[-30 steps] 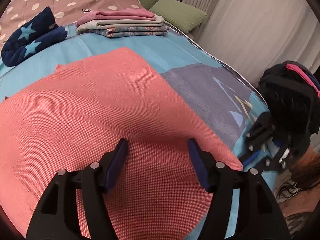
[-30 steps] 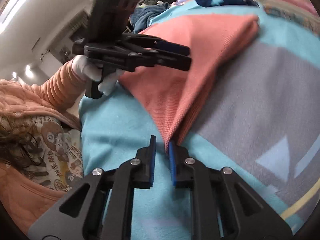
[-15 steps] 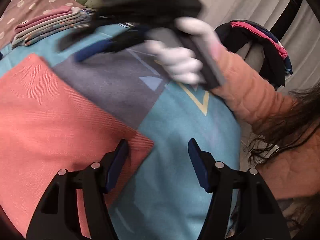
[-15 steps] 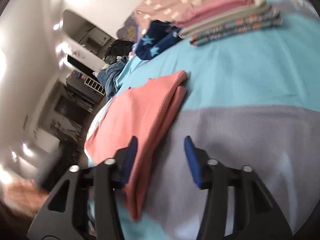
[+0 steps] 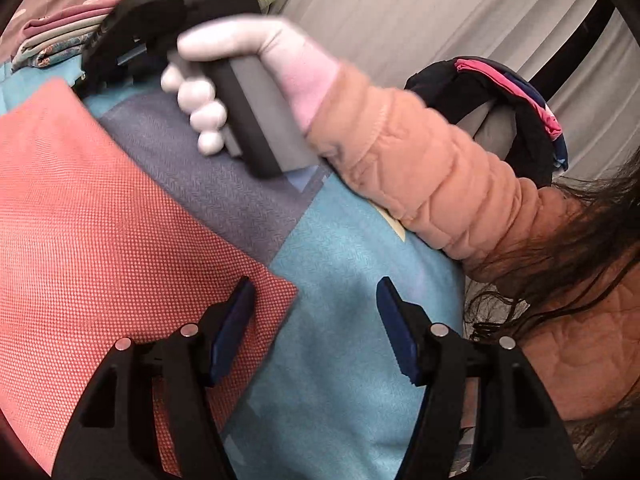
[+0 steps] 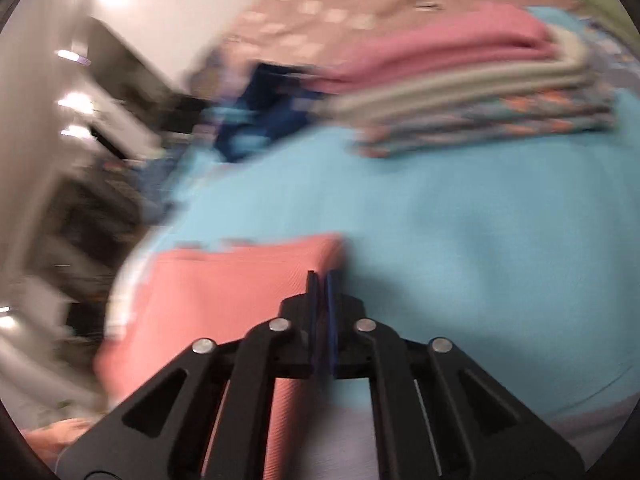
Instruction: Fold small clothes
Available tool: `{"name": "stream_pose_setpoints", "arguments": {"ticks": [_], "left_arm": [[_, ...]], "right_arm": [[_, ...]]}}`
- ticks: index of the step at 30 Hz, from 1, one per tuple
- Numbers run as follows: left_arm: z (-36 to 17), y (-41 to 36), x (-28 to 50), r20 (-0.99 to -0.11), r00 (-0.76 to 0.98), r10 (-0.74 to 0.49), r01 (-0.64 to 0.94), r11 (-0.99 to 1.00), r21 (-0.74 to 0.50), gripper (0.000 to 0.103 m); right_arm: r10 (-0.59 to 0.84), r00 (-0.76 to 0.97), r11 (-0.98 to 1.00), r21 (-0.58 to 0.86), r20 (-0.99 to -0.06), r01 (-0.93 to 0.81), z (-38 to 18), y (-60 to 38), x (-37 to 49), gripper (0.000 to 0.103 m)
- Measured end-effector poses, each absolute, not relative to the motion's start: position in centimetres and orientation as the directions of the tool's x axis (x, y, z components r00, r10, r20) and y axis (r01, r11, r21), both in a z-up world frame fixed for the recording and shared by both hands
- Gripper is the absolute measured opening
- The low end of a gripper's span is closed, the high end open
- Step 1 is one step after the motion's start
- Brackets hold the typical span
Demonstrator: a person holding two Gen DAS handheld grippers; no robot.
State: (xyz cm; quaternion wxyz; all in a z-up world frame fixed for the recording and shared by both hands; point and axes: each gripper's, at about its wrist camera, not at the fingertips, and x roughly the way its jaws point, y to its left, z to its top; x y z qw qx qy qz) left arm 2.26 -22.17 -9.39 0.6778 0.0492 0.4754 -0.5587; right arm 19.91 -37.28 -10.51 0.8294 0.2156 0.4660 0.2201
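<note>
On the turquoise and grey bedspread [image 5: 340, 264] the folded coral cloth [image 5: 100, 240] lies at left under the spread left gripper [image 5: 312, 312], the right gripper [image 6: 321, 280] pressed together at its far edge, with a stack of folded clothes [image 6: 472, 92] and pleated curtains [image 5: 400, 20] beyond.

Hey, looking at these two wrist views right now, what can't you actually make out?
- Right wrist view: motion blur smears the folded stack; its lowest print is unreadable.
- Right wrist view: whether the right gripper, fingers together, pinches the coral cloth; blur hides the contact.
- Left wrist view: the stack is mostly hidden behind the right gripper.
- Left wrist view: the coral cloth's left side is cut off by the frame edge.
</note>
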Motion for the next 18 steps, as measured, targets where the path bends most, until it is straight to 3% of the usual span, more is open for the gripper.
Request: {"name": "stream_pose_setpoints", "arguments": {"ticks": [2,11,16,18], "left_arm": [[-9.3,-22.0,2.1,-0.691,-0.071,-0.720,0.804,0.369,-0.467,0.064],[-7.6,-18.5,1.6,-0.659,0.051,-0.750,0.777,0.444,-0.446,0.064],[-5.3,-11.4,0.7,-0.614,0.245,-0.751,0.714,0.568,-0.409,0.064],[-4.5,-7.9,-0.1,-0.597,0.339,-0.727,0.669,0.633,-0.390,0.064]], "right_arm": [[0.628,0.478,0.740,0.661,-0.614,-0.123,-10.7,-39.2,19.7,0.000],[0.556,0.567,0.811,0.547,-0.607,-0.209,-5.8,-40.5,11.0,0.005],[0.610,0.547,0.786,0.524,-0.573,-0.328,-4.1,-39.4,5.5,0.014],[0.646,0.498,0.763,0.524,-0.578,-0.380,-4.2,-37.4,3.2,0.023]]}}
